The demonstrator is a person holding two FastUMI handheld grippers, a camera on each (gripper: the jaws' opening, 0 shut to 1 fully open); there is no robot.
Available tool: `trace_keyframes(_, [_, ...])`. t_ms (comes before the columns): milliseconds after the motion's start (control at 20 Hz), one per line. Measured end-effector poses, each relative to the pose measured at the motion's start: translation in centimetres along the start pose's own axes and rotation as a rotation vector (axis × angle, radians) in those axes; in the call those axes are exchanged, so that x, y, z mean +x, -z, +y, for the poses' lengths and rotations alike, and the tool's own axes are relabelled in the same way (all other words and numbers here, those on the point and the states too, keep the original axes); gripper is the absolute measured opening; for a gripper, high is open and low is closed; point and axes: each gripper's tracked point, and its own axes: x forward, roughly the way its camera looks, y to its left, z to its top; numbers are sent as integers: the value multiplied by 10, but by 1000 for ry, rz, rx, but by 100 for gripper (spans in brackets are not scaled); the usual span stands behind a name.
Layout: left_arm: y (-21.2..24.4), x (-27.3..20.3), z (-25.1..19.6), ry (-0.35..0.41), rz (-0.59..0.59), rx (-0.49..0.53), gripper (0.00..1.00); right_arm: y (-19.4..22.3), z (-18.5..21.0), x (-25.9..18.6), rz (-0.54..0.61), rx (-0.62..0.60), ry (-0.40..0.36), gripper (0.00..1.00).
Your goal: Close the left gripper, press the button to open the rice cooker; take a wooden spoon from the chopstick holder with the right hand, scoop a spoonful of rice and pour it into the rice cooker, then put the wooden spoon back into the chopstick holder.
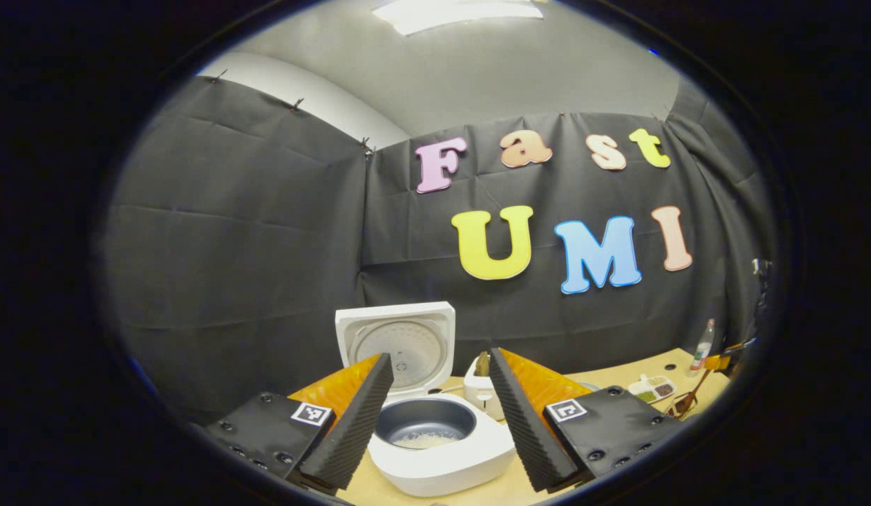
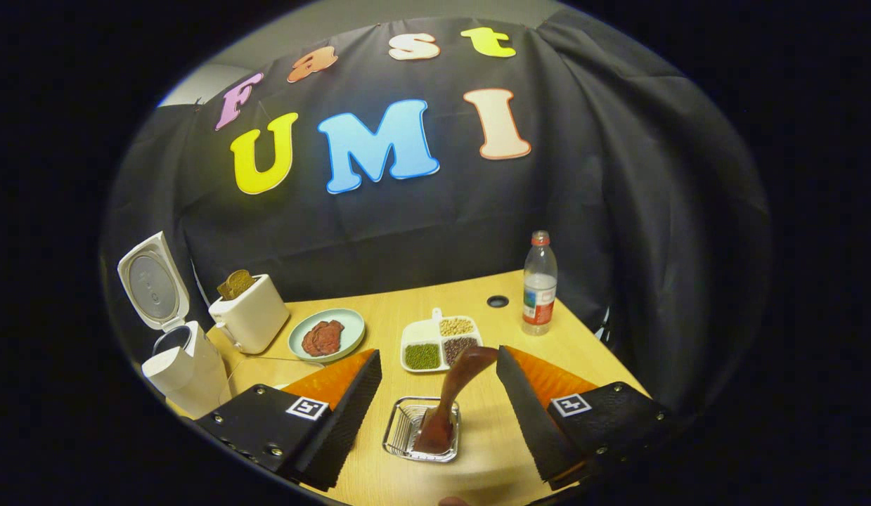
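Fingers of my right hand-held gripper (image 2: 439,411) stand wide apart and hold nothing; the wooden spoon (image 2: 449,400) rises between them, clear of both pads. It stands in the chopstick holder (image 2: 421,439), a small wire basket just ahead of my fingertips, with its broad end up and leaning toward my right finger. I judge the spoon light, stiff and smooth, so it may slip or twist in a shallow pinch; the narrower shaft just above the basket's rim looks the best place to take it, square across the pads. The basket itself looks light and could tip or slide on the counter (image 2: 477,309) if I pull at an angle.

Beyond the holder sits a divided dish (image 2: 439,343) with three compartments of different grains or beans, green, pale and dark. Further to my left lie a plate (image 2: 326,335) with reddish pieces and a toaster (image 2: 249,313), and well to my right a bottle (image 2: 539,284).

My left hand-held gripper (image 1: 439,414) is also open and empty, and the rice cooker (image 1: 435,439) sits between its fingers just ahead. Its lid (image 1: 396,344) stands upright, so the button step looks done. The dark inner pot holds a small white heap of rice at the bottom.
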Motion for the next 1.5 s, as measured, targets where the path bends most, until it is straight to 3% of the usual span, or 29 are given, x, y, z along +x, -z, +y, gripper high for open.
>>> trace_keyframes(50, [-2, 5, 3, -4, -1, 2, 95, -12, -1, -9, -28, -22, 9, 100])
trace_keyframes(200, [-9, 25, 16, -26, 2, 17, 99, -42, 7, -37, -106, -87, -9, 99])
trace_keyframes(250, [-10, 33, 21, -38, 5, 25, 92, -50, 11, -47, -128, -111, -18, 99])
trace_keyframes(350, [-15, 54, 33, -66, 16, 42, 99, -61, 17, -67, -174, -167, -31, 99])
trace_keyframes(400, [-17, 64, 40, -78, 23, 45, 92, -65, 19, -75, -194, -186, -37, 99])
trace_keyframes(500, [-17, 88, 45, -80, 44, 43, 99, -70, 18, -88, -224, -196, -30, 99])
trace_keyframes(600, [-18, 114, 54, -92, 59, 40, 99, -67, 15, -96, -220, -178, -16, 98])
trace_keyframes(650, [-19, 126, 58, -95, 63, 33, 92, -66, 12, -100, -219, -172, -7, 99])
trace_keyframes(700, [-21, 138, 63, -100, 62, 21, 92, -63, 8, -102, -217, -171, 1, 99])
trace_keyframes(850, [-32, 175, 74, -114, 49, -6, 92, -49, -7, -111, -186, -151, 44, 99])
trace_keyframes(1150, [-55, 241, 94, -143, -29, 42, 99, -35, -34, -139, -168, -128, 148, 95])
trace_keyframes(1350, [-41, 280, 108, -161, 1, -30, 92, -26, -46, -163, -165, -135, 223, 99])
trace_keyframes(1450, [-30, 301, 115, -168, 25, -40, 92, -17, -52, -174, -153, -132, 259, 95])
trace_keyframes(1500, [-21, 308, 118, -173, 46, -35, 92, -13, -54, -178, -146, -126, 272, 98])
